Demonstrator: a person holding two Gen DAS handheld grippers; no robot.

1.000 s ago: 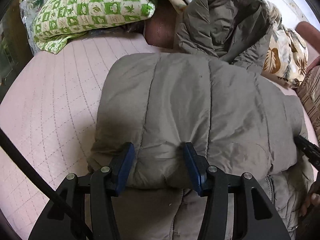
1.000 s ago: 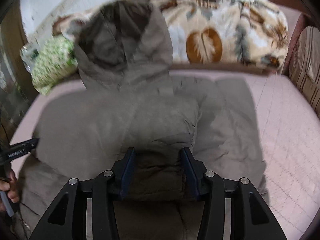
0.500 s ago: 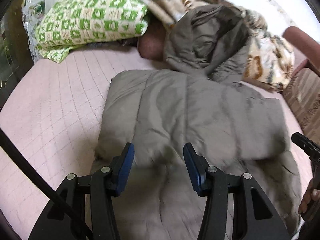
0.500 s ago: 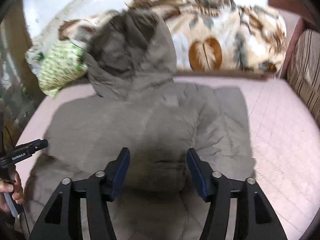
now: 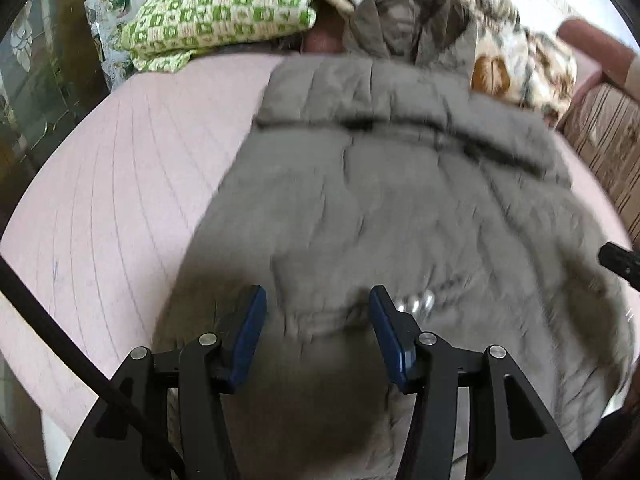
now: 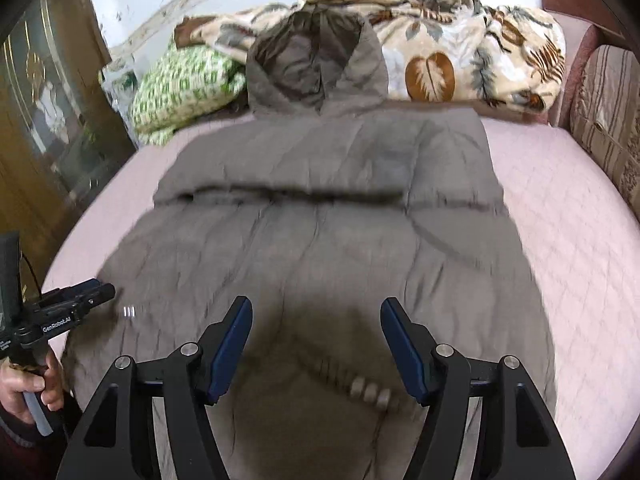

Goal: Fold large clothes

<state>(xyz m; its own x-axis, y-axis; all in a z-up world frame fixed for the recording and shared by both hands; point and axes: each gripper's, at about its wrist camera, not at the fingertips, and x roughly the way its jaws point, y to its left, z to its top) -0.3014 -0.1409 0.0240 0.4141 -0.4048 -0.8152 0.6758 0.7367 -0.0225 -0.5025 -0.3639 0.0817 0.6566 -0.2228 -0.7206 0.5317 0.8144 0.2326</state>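
A large grey-brown padded hooded jacket (image 5: 392, 200) lies spread on the pink quilted bed, also in the right wrist view (image 6: 320, 232). Its sleeves lie folded across the chest in a band, and its hood (image 6: 316, 64) rests at the far end. My left gripper (image 5: 318, 300) is open and empty above the jacket's near hem. My right gripper (image 6: 316, 312) is open and empty over the lower jacket. The left gripper also shows at the left edge of the right wrist view (image 6: 76, 304).
A green-and-white pillow (image 5: 224, 20) and a leaf-print blanket (image 6: 460, 48) are piled at the bed's head. A striped sofa arm (image 6: 608, 120) stands on the right. A wooden cabinet with glass (image 6: 44, 104) stands on the left. Pink quilt (image 5: 108, 184) shows either side of the jacket.
Both grippers have let go of the jacket fold and pulled back toward the hem. The right jaws have opened wider. More of the jacket and hood is in view.
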